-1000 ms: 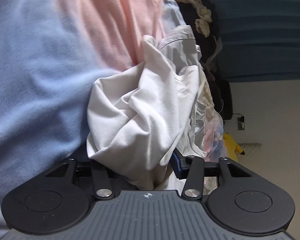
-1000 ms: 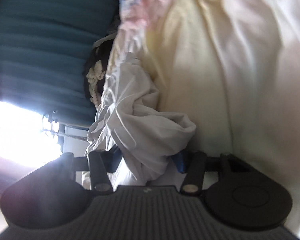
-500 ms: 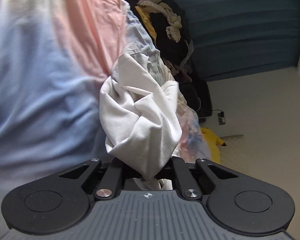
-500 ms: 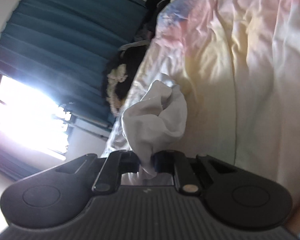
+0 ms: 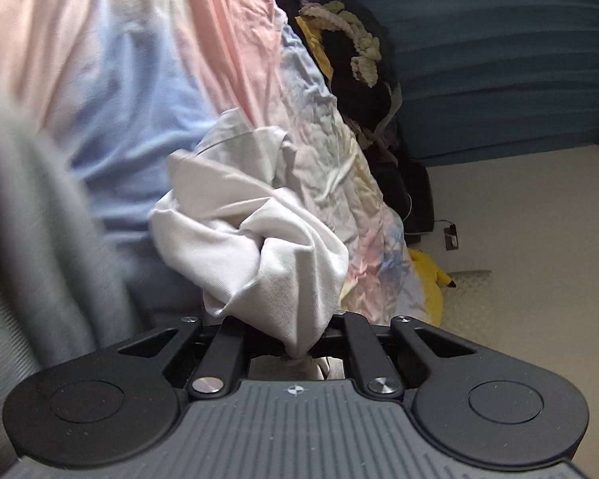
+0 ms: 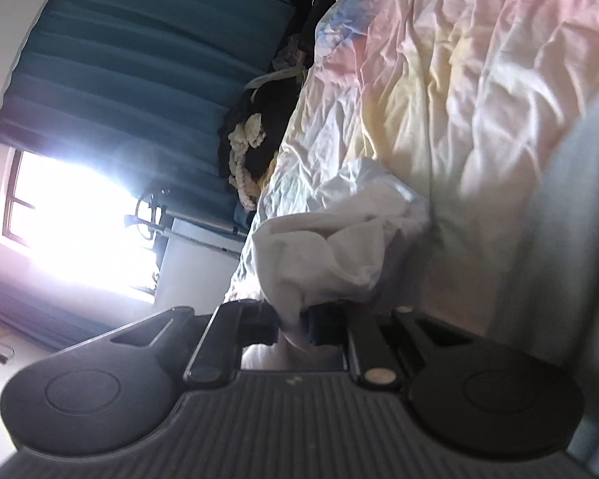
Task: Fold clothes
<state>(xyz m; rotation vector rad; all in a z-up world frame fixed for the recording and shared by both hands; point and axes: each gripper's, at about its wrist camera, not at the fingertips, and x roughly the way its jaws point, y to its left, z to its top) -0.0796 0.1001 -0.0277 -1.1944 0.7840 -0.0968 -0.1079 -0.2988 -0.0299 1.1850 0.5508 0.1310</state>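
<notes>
Left tongs (image 5: 297,353) are closed tight on a pinch of the white garment (image 5: 255,239), the cloth squeezed into a narrow neck between them and ballooning out just beyond. In this view the garment hangs bunched in front of the pastel bedsheet (image 5: 119,92), with a blurred grey shape (image 5: 32,239) at the far left that I cannot identify. Right tongs (image 6: 293,325) are likewise clamped on a twist of the same white garment (image 6: 339,239), which bulges above them against the crumpled sheet (image 6: 459,80) of the bed.

Risks, as I judge them: each grip holds only a small wad, and which edge or corner of the garment it is cannot be told. If the wads are mid-cloth, not matching corners, spreading would give a skewed, twisted sheet, not a clean fold line. A thin pinch could also slip out under a tug, dropping one side. The loose bedsheet lies close behind; a stray fold of it could be snagged along with the garment.

Orientation: the garment is too crumpled to show a collar, hem or sleeve, so which way it points cannot be read. Its long axis, as far as one exists now, probably runs between the two tongs.
</notes>
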